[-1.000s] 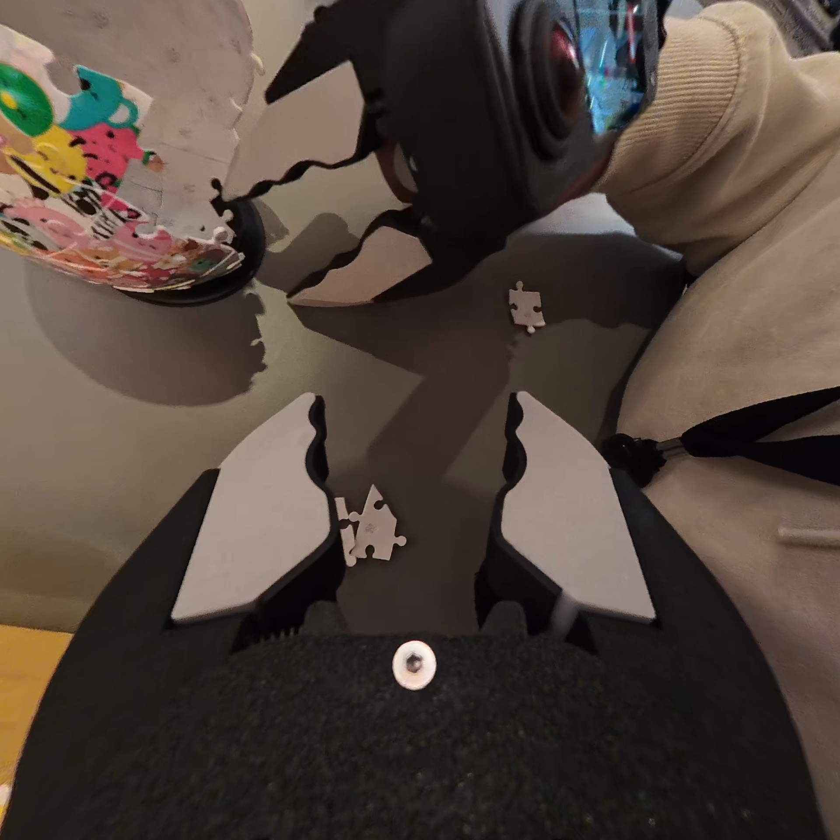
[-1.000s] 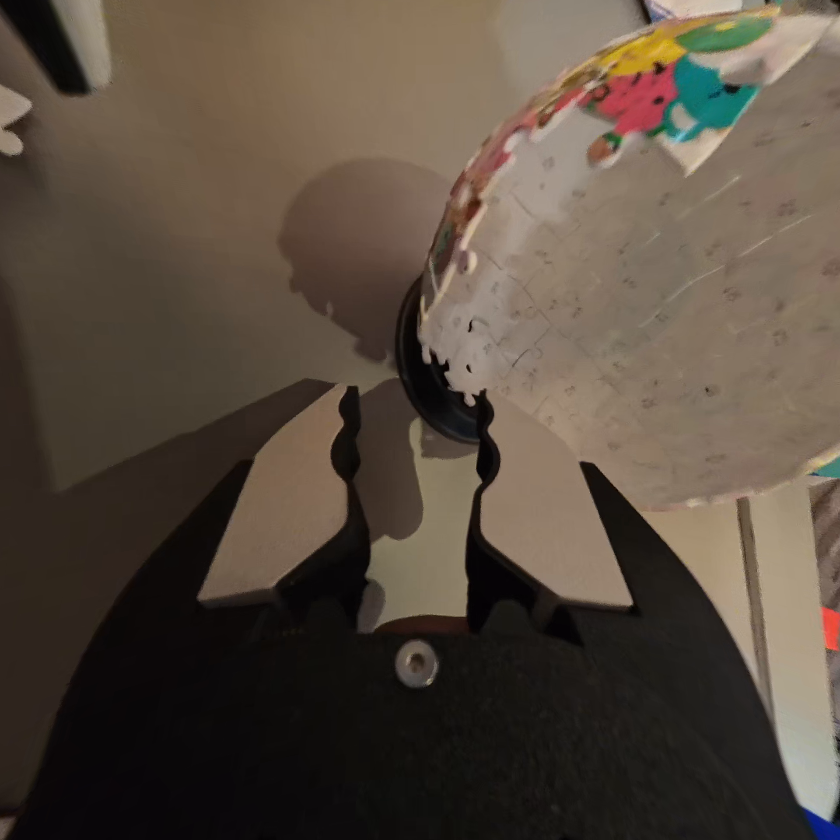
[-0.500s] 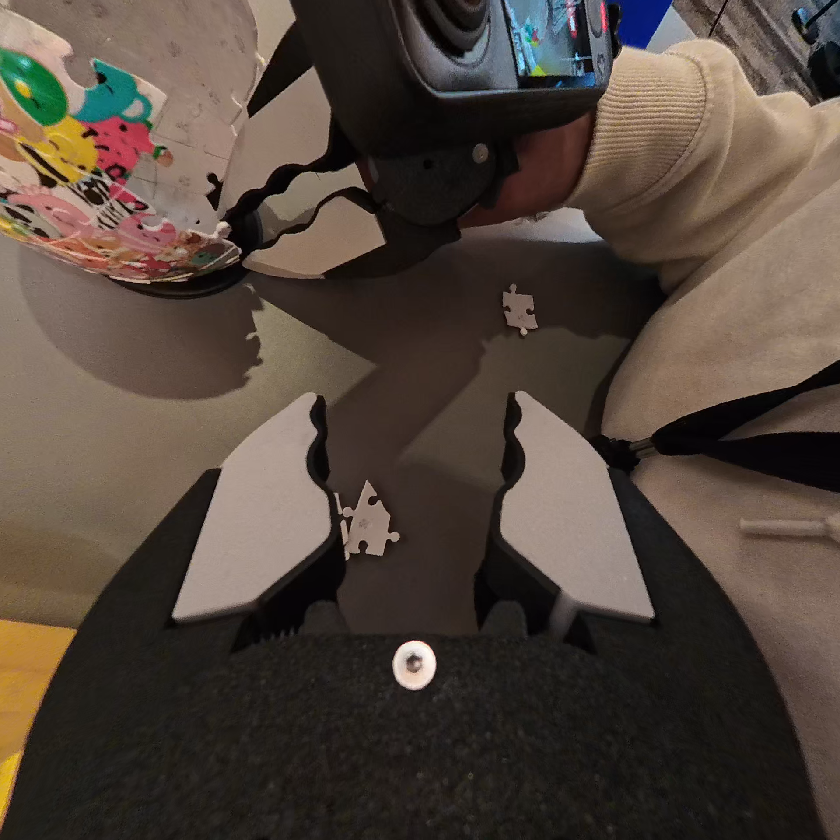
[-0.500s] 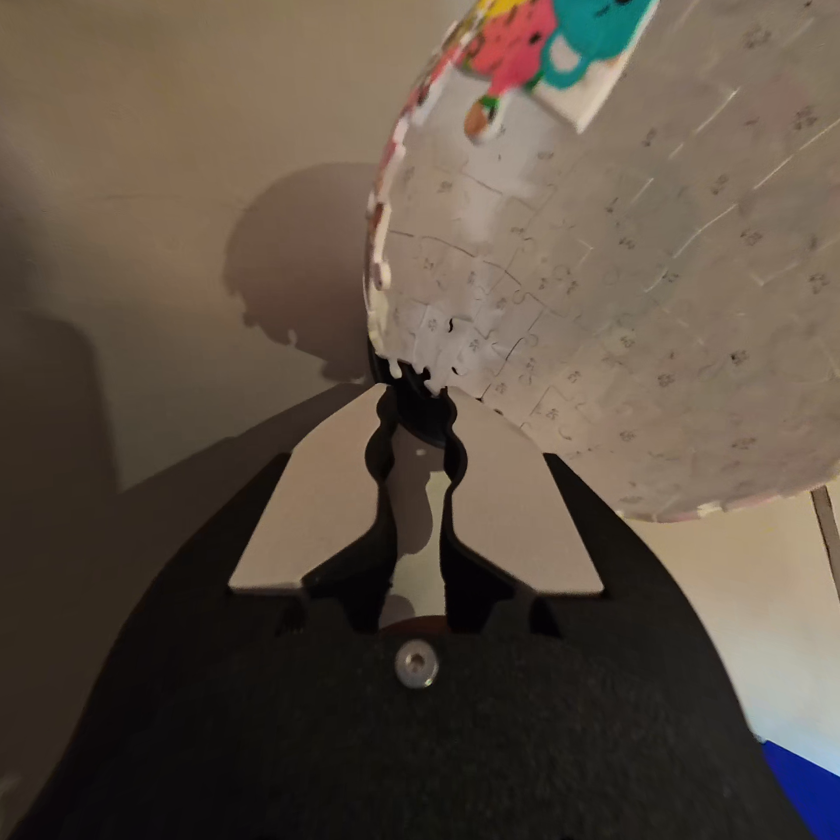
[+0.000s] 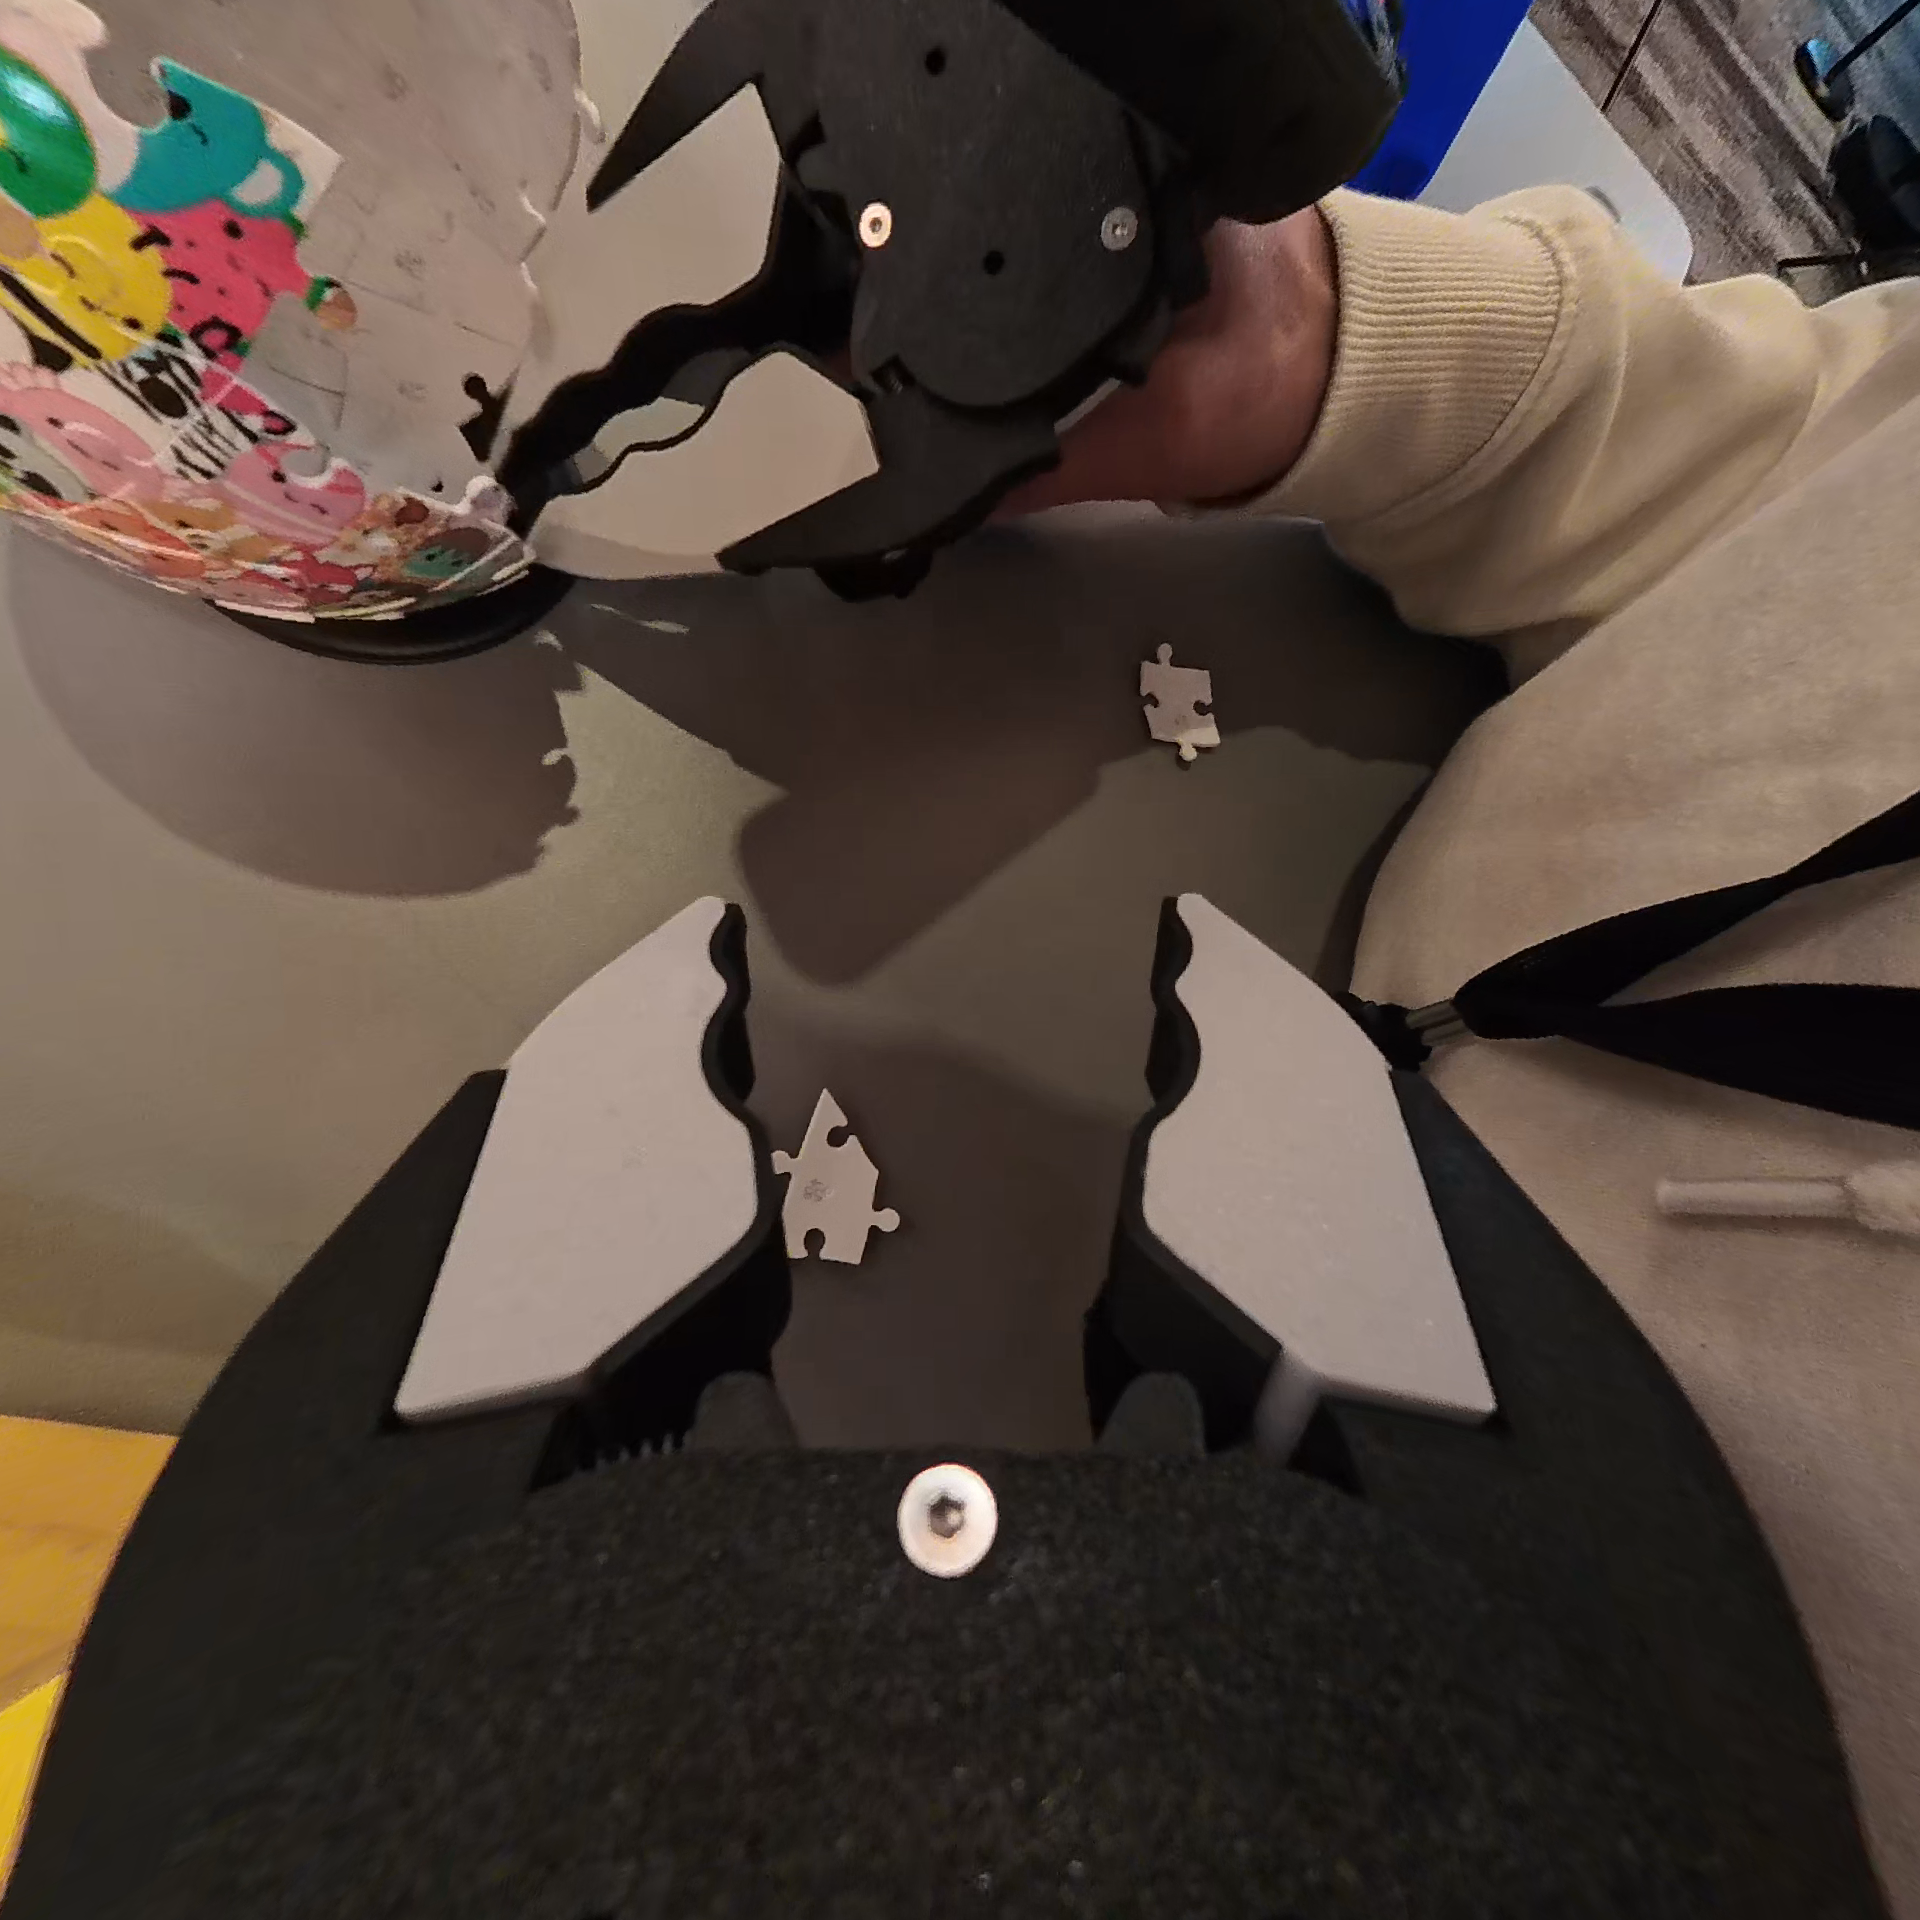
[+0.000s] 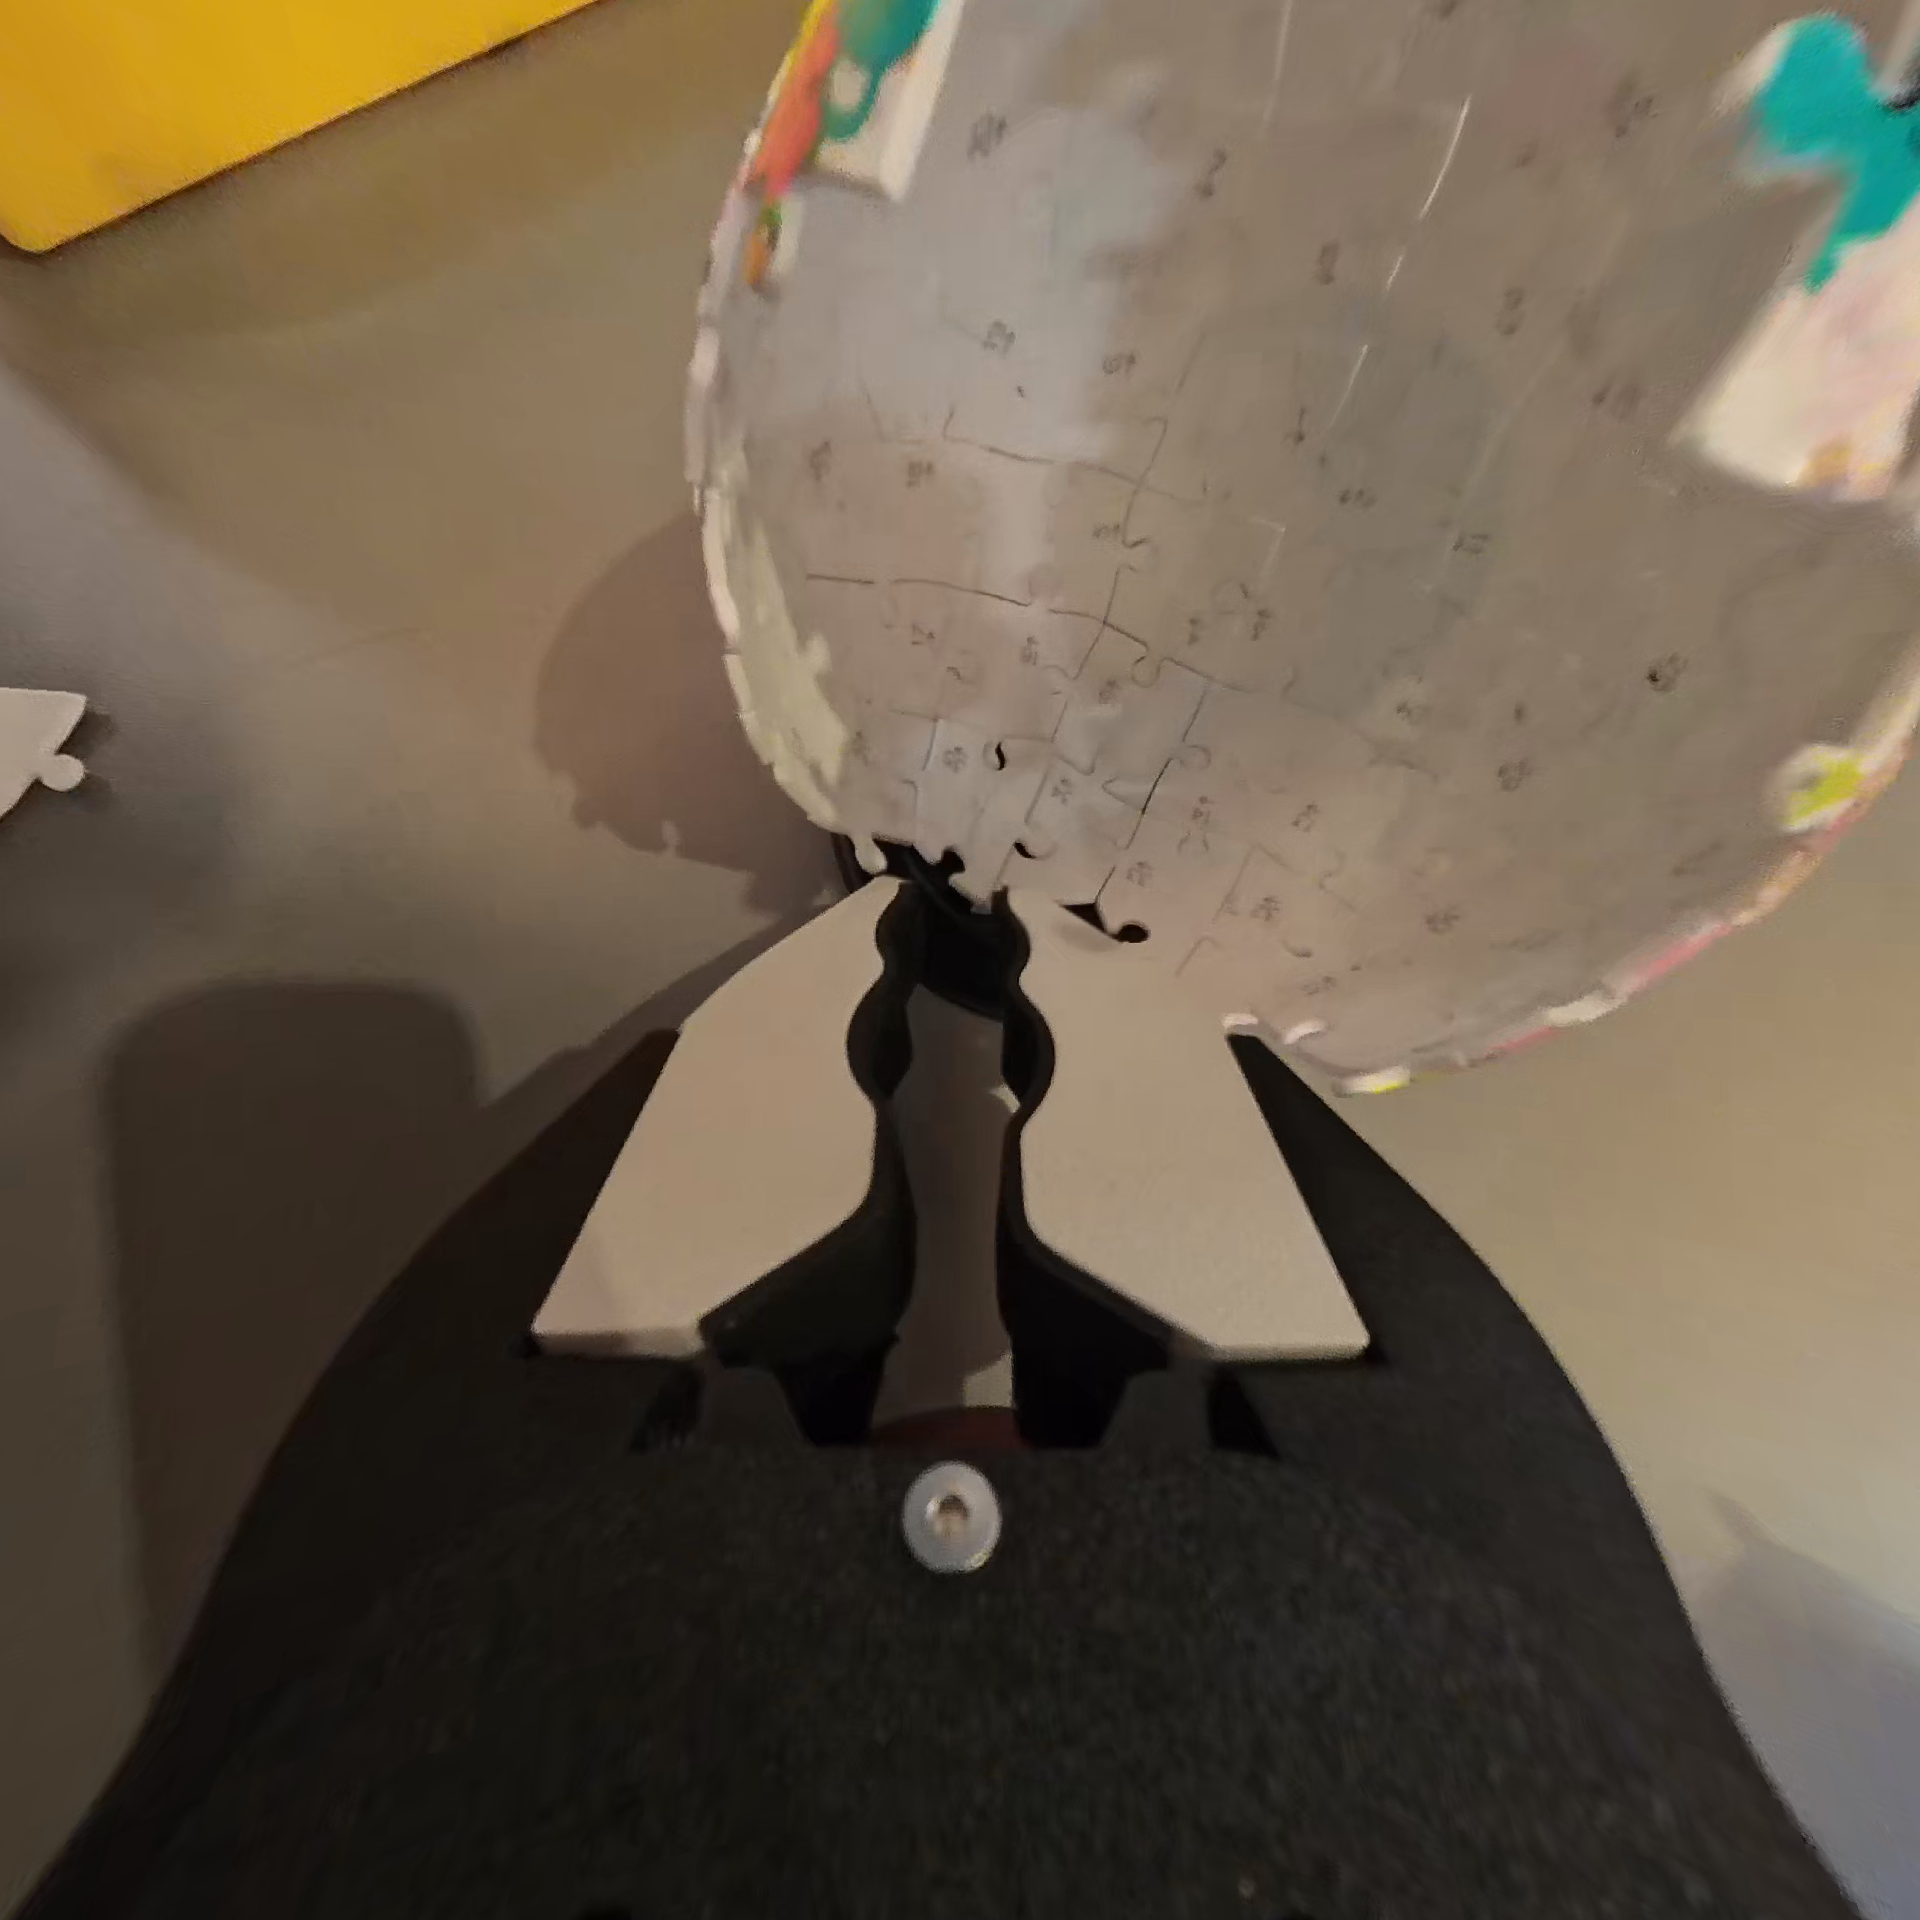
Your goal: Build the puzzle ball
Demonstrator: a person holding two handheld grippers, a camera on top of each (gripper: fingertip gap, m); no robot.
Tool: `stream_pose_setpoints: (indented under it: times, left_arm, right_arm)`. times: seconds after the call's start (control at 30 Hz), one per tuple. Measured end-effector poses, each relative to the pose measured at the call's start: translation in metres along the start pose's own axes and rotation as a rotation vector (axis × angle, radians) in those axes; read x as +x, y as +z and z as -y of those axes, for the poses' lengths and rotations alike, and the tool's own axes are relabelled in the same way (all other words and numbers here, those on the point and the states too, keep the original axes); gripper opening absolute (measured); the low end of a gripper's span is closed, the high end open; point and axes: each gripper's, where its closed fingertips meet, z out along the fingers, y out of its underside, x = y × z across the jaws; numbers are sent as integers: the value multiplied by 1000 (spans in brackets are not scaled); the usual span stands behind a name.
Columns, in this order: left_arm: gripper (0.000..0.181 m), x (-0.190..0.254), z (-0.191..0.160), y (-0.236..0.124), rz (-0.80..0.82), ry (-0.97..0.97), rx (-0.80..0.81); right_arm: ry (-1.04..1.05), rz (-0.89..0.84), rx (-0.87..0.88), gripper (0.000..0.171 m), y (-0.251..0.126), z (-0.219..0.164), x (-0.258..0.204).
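The partly built puzzle ball [image 5: 208, 364], colourful outside and white inside, sits on a black ring stand [image 5: 416, 639] at the far left. In the right wrist view its white inner shell [image 6: 1299, 520] fills the upper right. My right gripper [image 6: 951, 914] is pinched on the shell's jagged lower rim, just above the stand. It also shows in the left wrist view [image 5: 520, 473]. My left gripper [image 5: 951, 914] is open and empty above the table. A white loose piece [image 5: 831, 1190] lies on the table between its fingers, close to the left finger. Another loose piece [image 5: 1177, 701] lies farther off.
A person's cream sleeve [image 5: 1507, 395] and clothing with a black strap [image 5: 1714, 1029] fill the right side. A yellow flat thing [image 6: 208, 94] lies at the far left, beyond the ball. Another white piece [image 6: 36, 738] shows at the left edge. The left tips stand about 15 centimeters off the yellow flat thing [image 6: 208, 94].
My right gripper has narrowed and moved in onto the ball's lower rim, and the ball has turned in its view. My left gripper has barely moved over the loose piece.
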Motion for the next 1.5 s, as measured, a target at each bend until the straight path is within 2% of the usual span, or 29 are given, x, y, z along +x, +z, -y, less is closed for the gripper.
stream_pose_setpoints:
  times: [0.23, 0.27, 0.8, 0.9, 0.93, 1.03, 1.3, 1.5]
  left_arm:
    - [74, -1, -2, 0, -1, -9, -3]
    - [74, -2, -2, 0, 0, -10, -3]
    - [73, -1, -2, 1, -3, -13, -3]
    - [73, -1, -2, 2, -6, -12, -5]
    - [73, 0, -2, 2, -7, -12, -5]
    - [73, 0, -3, 2, -9, -11, -7]
    - [73, 1, -4, 1, -14, -21, -2]
    - [73, 1, -5, 1, -15, -20, -5]
  right_arm:
    - [-15, 1, 9, 7, 2, 0, 1]
    - [-18, -5, 14, 2, 1, 1, 2]
    - [-95, -17, -2, 0, 0, -1, 2]
    - [-94, -1, 2, 8, 1, -1, 1]
    - [-98, 10, -3, 16, 2, -2, -1]
    - [-102, 22, 7, 21, 4, -1, -3]
    - [-242, -34, 35, 15, 5, 1, -3]
    - [-245, -47, 42, 13, 6, 2, -3]
